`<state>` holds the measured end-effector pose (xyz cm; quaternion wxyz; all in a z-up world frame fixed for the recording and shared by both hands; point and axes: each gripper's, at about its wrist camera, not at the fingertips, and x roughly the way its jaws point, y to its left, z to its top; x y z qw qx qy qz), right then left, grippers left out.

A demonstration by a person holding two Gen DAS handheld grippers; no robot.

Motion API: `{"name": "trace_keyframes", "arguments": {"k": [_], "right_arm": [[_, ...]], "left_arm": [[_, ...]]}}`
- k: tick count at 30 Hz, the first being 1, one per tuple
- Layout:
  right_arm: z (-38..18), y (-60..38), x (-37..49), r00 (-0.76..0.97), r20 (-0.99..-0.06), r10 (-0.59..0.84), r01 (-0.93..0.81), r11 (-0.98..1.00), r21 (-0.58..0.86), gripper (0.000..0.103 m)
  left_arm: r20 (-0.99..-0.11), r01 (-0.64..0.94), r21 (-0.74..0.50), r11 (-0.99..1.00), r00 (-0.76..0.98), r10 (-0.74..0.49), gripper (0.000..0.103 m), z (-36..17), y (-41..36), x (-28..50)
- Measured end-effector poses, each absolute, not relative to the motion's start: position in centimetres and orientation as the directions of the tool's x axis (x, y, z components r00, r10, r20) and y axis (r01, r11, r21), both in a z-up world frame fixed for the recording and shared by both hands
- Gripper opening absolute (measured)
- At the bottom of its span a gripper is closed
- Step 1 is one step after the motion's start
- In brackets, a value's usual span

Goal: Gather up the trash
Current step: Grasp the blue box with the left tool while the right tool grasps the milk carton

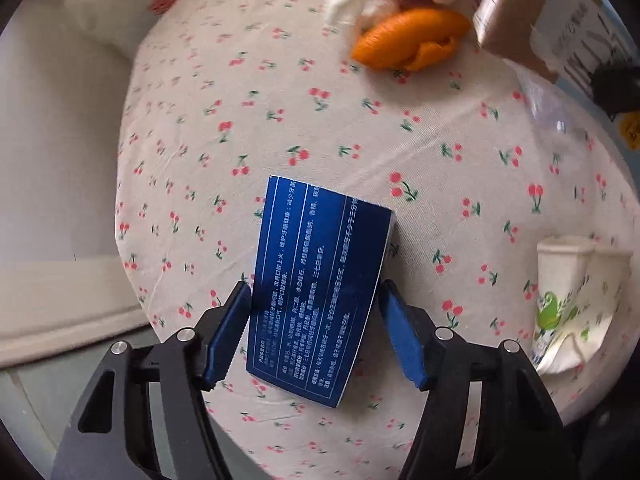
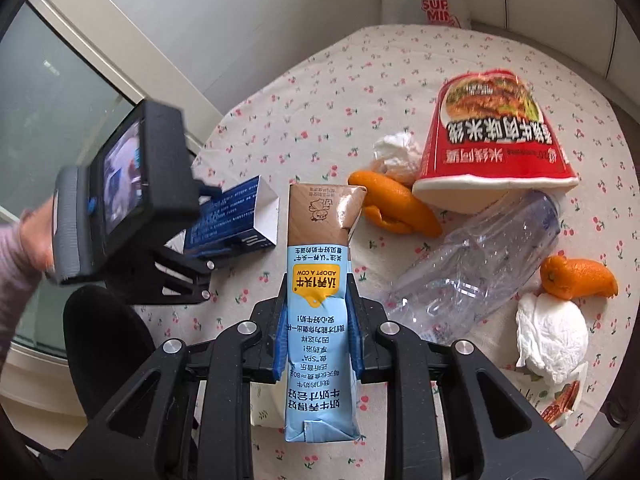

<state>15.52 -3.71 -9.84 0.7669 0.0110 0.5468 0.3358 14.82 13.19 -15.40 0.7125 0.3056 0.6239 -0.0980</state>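
Round table w/ cherry-print cloth carries all the trash; everything below is placed relative to the blue box, which lies flat near the table's edge on the window side. Behind the table, past the box: pale wall, a white plastic bag hanging at the far rim, glass pane beside it. Red noodle cup lies tipped well beyond the box, clear bottle on its side near that, orange peel betw. box and cup, crumpled tissue further off again. Left gripper straddles the box's near end, jaws apart w/ a pad on each long side; left pad looks about touching, right pad has a sliver of gap, so not clamped yet. Right gripper is clamped on a milk carton, carried just beside the box, above the cloth. Step in hand, I'd say: grab the box. Do it well = keep the pads square on the long sides, close evenly, squeeze gently since thin card probably crushes, then lift straight so the cloth doesn't drag.
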Motion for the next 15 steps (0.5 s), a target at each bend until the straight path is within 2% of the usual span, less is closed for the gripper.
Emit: {"name": "trace_keyframes", "arguments": {"k": [5, 8, 15], "right_arm": [[-9.1, -4.0, 15.6, 0.222, -0.807, 0.547, -0.490, 0.779, 0.392, 0.023], [-8.2, -4.7, 15.2, 0.268, -0.785, 0.558, -0.484, 0.783, 0.391, 0.023], [-4.9, -7.1, 14.3, 0.438, -0.715, 0.546, -0.464, 0.818, 0.340, 0.023]], "left_arm": [[-0.948, 0.264, 0.217, 0.940, 0.288, 0.138, 0.061, -13.2, 16.0, 14.8], [-0.936, 0.120, 0.105, 0.987, 0.347, 0.057, 0.060, -11.9, 17.4, 14.8], [-0.831, -0.130, -0.167, 0.977, 0.551, -0.069, 0.060, -8.9, 18.4, 14.2]]}}
